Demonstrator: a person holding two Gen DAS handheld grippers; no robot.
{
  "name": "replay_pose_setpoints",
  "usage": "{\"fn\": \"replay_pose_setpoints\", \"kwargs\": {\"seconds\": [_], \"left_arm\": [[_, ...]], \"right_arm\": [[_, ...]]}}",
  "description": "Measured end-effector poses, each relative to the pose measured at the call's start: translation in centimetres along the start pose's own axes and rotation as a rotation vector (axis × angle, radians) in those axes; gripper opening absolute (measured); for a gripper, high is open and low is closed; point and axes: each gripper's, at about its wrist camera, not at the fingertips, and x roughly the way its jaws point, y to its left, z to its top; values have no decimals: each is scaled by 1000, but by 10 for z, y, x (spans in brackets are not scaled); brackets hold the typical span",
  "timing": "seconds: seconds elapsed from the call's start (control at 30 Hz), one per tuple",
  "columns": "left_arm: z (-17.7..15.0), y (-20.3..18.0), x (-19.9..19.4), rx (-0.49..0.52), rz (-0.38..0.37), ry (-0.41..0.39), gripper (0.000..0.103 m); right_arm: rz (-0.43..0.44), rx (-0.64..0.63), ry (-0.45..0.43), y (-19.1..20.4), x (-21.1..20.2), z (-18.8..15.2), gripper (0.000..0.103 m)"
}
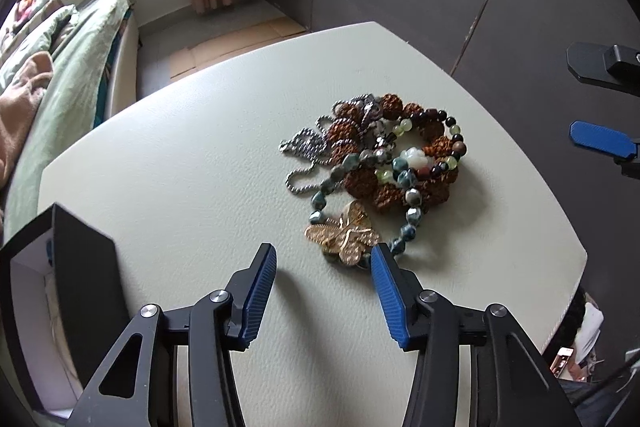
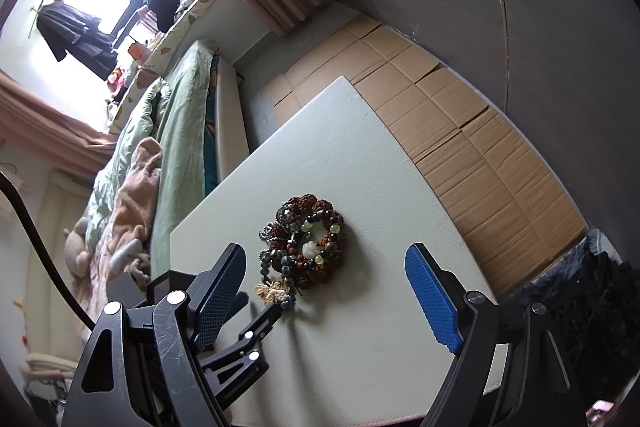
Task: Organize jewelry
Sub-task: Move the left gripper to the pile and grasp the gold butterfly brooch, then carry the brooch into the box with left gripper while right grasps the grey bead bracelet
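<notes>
Left tool (image 1: 324, 259) released | right tool (image 2: 326, 263) released | one jewelry heap (image 1: 376, 163) | one butterfly brooch (image 1: 346, 237) | one box (image 1: 60, 287)

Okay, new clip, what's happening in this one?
A person holding a two-finger gripper in each hand is sorting jewelry on a pale table. A tangled jewelry pile of bead bracelets and a silver chain lies untouched. The left gripper is open and low over the table, one of its fingers right beside the gold butterfly piece. The right gripper is open too, holding nothing. An open black box sits at the left.
</notes>
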Motion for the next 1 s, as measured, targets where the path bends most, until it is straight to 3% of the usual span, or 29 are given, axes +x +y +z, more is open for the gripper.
{"fn": "replay_pose_setpoints", "kwargs": {"seconds": [0.1, 0.17, 0.4, 0.53, 1.0], "left_arm": [[3, 1, 3, -11, -8, -11, 47], [5, 1, 4, -23, -34, -18, 38], [8, -4, 6, -6, -40, -44, 30], [10, 1, -5, -33, -46, -72, 16], [10, 26, -43, -127, -80, -136, 15]], "right_arm": [[1, -1, 4, 0, 1, 0, 83], [-1, -3, 5, 0, 1, 1, 83], [-8, -20, 14, 3, 4, -1, 83], [-13, -35, 24, 7, 7, -3, 83], [-17, -91, 80, 23, 27, -15, 80]]}}
